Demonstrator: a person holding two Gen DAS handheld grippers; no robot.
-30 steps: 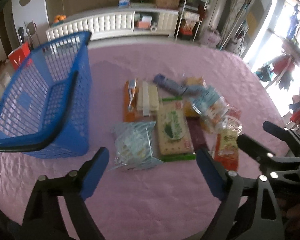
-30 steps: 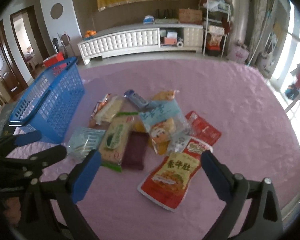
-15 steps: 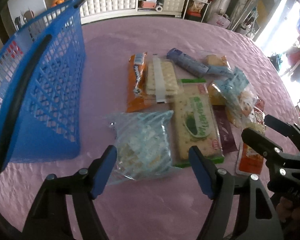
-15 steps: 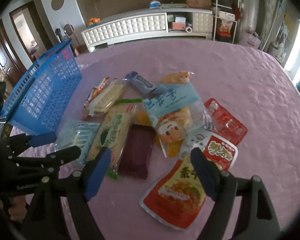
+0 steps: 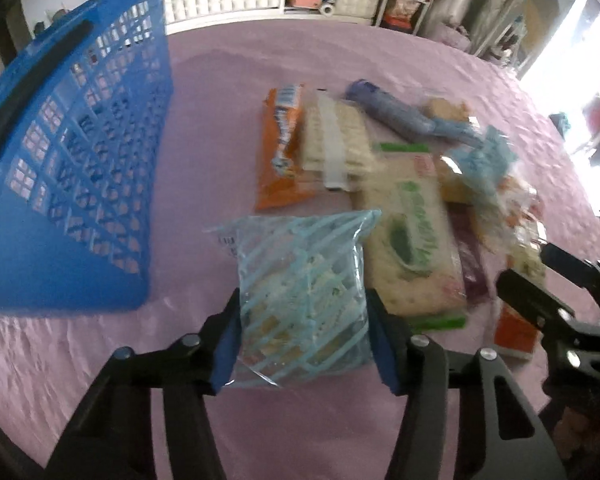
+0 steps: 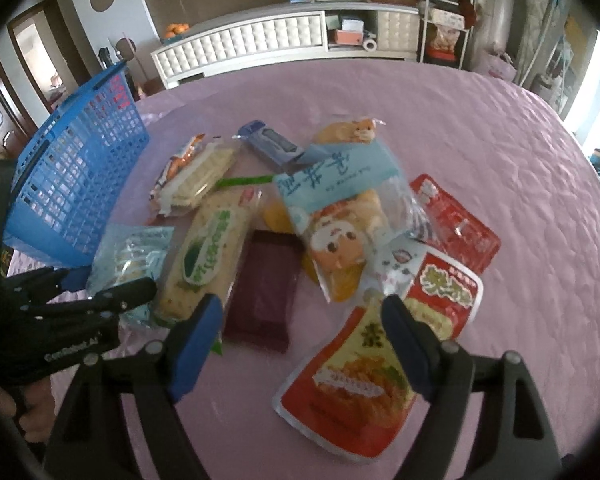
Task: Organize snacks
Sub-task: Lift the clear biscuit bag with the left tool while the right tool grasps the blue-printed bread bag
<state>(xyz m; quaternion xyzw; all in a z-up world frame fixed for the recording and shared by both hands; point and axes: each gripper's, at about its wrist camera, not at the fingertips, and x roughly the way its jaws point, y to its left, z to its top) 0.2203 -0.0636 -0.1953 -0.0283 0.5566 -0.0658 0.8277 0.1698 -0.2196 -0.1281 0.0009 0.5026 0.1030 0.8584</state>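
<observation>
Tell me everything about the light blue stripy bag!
The light blue bag is a see-through plastic packet with pale blue stripes and small whitish snacks inside. It lies on the pink tablecloth, right of the blue basket and beside the green cracker pack. The left gripper has a blue pad against each side of it; whether it is lifted can't be told.

One blue basket (image 6: pixel 76 192); about ten snack packets (image 6: pixel 216 252); two hand-held grippers (image 6: pixel 300 344).

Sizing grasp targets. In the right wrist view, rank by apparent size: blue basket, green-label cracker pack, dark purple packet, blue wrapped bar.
1. blue basket, partly cut off by the left gripper
2. green-label cracker pack
3. dark purple packet, nearer the camera, so close to the cracker pack
4. blue wrapped bar, farthest, so likely understated
</observation>
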